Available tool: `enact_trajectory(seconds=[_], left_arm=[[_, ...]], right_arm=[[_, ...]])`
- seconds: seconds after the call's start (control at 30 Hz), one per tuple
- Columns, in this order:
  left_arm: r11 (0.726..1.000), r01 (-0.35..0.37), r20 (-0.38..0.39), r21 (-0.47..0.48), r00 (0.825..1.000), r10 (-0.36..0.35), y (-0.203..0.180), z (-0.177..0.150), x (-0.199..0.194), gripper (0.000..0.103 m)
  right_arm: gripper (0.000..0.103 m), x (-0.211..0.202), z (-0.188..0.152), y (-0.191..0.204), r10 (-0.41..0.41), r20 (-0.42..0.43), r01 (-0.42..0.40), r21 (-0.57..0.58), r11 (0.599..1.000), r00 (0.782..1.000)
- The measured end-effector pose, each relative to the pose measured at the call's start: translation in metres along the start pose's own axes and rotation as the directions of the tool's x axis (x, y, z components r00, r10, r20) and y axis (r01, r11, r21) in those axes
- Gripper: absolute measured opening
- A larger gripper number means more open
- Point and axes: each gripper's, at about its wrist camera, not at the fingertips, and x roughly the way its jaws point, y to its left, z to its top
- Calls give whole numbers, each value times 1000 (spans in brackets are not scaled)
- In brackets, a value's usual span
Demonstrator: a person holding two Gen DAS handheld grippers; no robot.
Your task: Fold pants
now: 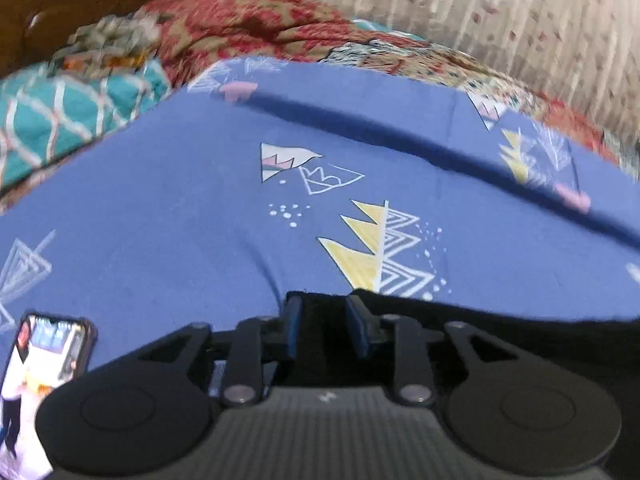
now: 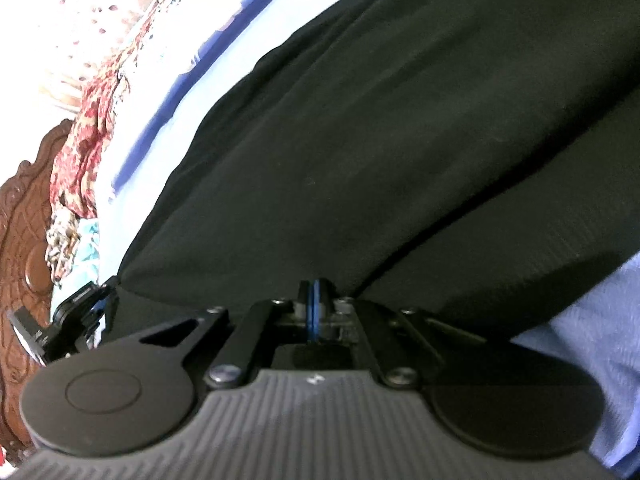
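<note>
One phone (image 1: 44,380) lies with its screen lit at the near left edge of the bed, on the blue sheet (image 1: 160,216) printed with white, yellow and pink triangles. Beyond the sheet's far left corner sits one teal quilt (image 1: 68,120) with a diamond pattern, and next to it along the far edge one red and tan patterned cloth (image 1: 248,28) lies rumpled. A carved brown headboard (image 2: 20,248) stands past the bed's left end in the right wrist view.

Two claws are in play. The left claw (image 1: 327,328) stands partly open, its two blue pads apart, with the corner of the pants between them; whether the pads press on the fabric cannot be told from the blurred picture. In the right wrist view the left claw shows again at the left corner of the pants.

There is one pair of pants (image 2: 360,152), black, plain and matte, spread on the sheet toward the near right part of the bed. It lies in broad soft folds with one long crease running across it, and its near edge reaches both claws.

The right claw (image 2: 315,300) is fully closed, its blue pads together at the near edge of the pants; whether any fabric is pinched between them cannot be told
</note>
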Motion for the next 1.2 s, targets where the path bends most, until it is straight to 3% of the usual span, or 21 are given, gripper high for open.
enact_trajectory(seconds=[0.07, 0.17, 0.3, 0.37, 0.43, 0.57, 0.6, 0.7, 0.8, 0.87, 0.97, 1.1, 1.2], left_arm=[[999, -5, 4, 34, 1000, 5, -4, 0, -7, 45], [999, 41, 8, -7, 999, -41, 5, 3, -26, 48], [997, 45, 98, -65, 994, -38, 22, 1, -71, 54], [993, 62, 127, -102, 991, -48, 26, 3, -87, 54], [987, 121, 144, -111, 984, -104, 21, 4, -100, 54], [954, 294, 87, -66, 954, -288, -11, -2, -102, 54], [950, 306, 61, -61, 951, -302, -18, -6, -99, 54], [953, 301, -49, -41, 952, -303, -36, -26, -81, 52], [972, 236, -140, 7, 962, -233, -40, -48, -65, 48], [976, 208, -148, 59, 969, -197, -41, -62, -62, 42], [975, 210, -134, 69, 971, -199, -40, -63, -70, 42], [963, 267, -100, -31, 958, -269, -32, -49, -87, 49], [947, 320, -68, -36, 944, -322, -35, -46, -96, 50]], right_arm=[[2, 1, -1, 2, -2, 2, 2, -4, 1000, 1000], [9, 0, -2, 5, 3, 0, -3, -6, 1000, 1000], [25, -12, -5, 26, -6, 61, 12, -105, 994, 998], [25, -16, -7, 40, 11, 95, 5, -171, 985, 995], [25, -13, -8, 55, 29, 98, -6, -221, 975, 995], [25, 4, -11, 87, 64, 67, -40, -315, 948, 996], [25, 11, -12, 93, 72, 46, -53, -329, 943, 996], [25, 33, -22, 108, 66, -44, -78, -371, 925, 997], [25, 58, -38, 113, -1, -156, -67, -425, 903, 988], [25, 60, -46, 114, -11, -148, -59, -464, 884, 989], [26, 54, -39, 115, 4, -153, -76, -464, 883, 988], [26, 27, -31, 110, 67, -78, -96, -477, 873, 995], [26, 11, -27, 106, 84, 1, -72, -492, 867, 996]])
